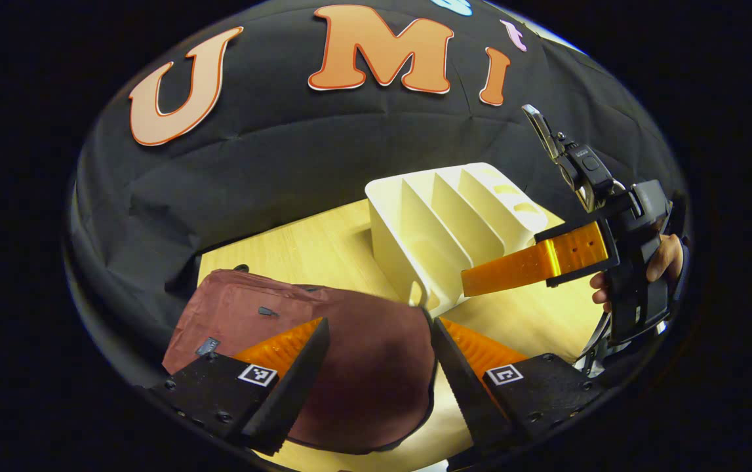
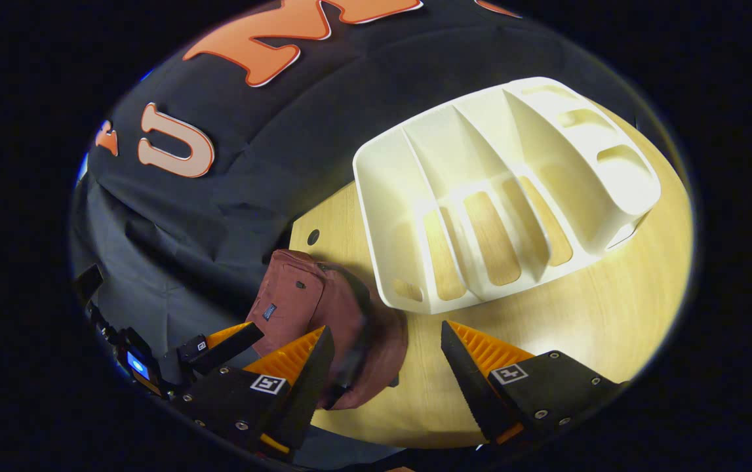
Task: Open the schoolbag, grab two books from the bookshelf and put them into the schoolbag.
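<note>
- One schoolbag [image 1: 349,367], dull red-brown, lies flat on the pale wooden bench [image 1: 323,242], at the side near the black cloth wall. In the left gripper view its long axis runs from the far left corner toward the near right, with the rounded end pointing at the camera.
- Small dark tabs sit on the bag's upper face; whether its zip is open or closed I cannot tell.
- In the right gripper view the schoolbag [image 2: 323,308] looks bunched, one end toward the wall and the rounded end toward the bench's near edge.
- Just beside it, to the right, stands the cream bookshelf [image 1: 448,229], its dividers forming several slots; the open slots face up and toward the camera. From the right gripper view the bookshelf [image 2: 500,196] shows slotted openings in its base, with wood visible through them.
- Left gripper [image 1: 379,367] hangs over the bag's rounded end, its fingers spread wide with nothing between them.
- Right gripper [image 2: 382,373] hovers above bare bench between bag and shelf, fingers likewise parted and empty.
- A hand [image 1: 661,259] holds the right gripper [image 1: 474,282] at the shelf's near right corner.
</note>
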`<state>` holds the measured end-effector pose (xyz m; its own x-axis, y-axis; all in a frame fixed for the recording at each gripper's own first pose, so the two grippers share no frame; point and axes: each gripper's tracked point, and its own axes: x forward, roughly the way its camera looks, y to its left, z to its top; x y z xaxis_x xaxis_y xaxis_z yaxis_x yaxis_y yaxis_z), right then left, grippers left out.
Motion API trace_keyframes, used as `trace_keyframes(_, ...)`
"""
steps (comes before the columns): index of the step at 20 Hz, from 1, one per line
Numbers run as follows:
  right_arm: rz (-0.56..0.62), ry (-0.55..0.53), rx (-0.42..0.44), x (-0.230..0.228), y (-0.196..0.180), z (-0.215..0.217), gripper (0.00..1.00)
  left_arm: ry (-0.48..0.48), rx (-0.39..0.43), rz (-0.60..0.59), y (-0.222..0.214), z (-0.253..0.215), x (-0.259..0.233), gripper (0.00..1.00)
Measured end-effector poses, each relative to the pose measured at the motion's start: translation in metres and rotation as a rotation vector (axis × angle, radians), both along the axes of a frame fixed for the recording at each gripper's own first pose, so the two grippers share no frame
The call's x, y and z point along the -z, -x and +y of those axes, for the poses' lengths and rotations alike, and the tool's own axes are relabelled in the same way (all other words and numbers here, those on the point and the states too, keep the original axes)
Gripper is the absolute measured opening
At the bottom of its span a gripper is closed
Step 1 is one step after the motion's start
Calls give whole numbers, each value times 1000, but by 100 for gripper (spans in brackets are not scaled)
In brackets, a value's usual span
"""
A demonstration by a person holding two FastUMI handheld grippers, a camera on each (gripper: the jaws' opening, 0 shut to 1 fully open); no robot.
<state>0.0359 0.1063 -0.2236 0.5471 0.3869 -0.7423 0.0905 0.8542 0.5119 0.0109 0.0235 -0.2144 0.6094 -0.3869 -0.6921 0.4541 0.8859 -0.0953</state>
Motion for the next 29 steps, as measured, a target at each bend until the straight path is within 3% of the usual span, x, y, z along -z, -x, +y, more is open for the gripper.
trace_keyframes(4, -113, 87, -6, -24, -12, -30, 97, 11, -45, -59, -4, -21, -18, 99)
trace_keyframes(8, -231, 205, -5, -47, -24, -63, 97, 13, -162, -139, -18, -31, -37, 99)
trace_keyframes(12, -382, 313, 17, -85, -37, -96, 97, 50, -234, -242, -29, -53, -77, 99)
trace_keyframes(15, -495, 381, 36, -119, -45, -115, 97, 11, -300, -332, -37, -54, -105, 99)
trace_keyframes(22, -663, 517, 84, -173, -48, -148, 97, 24, -412, -529, -46, -57, -167, 98)
trace_keyframes(26, -771, 598, 111, -200, -48, -153, 97, 88, -431, -694, -47, -69, -210, 100)
trace_keyframes(29, -851, 610, 145, -221, -45, -152, 97, 88, -426, -741, -45, -73, -221, 96)
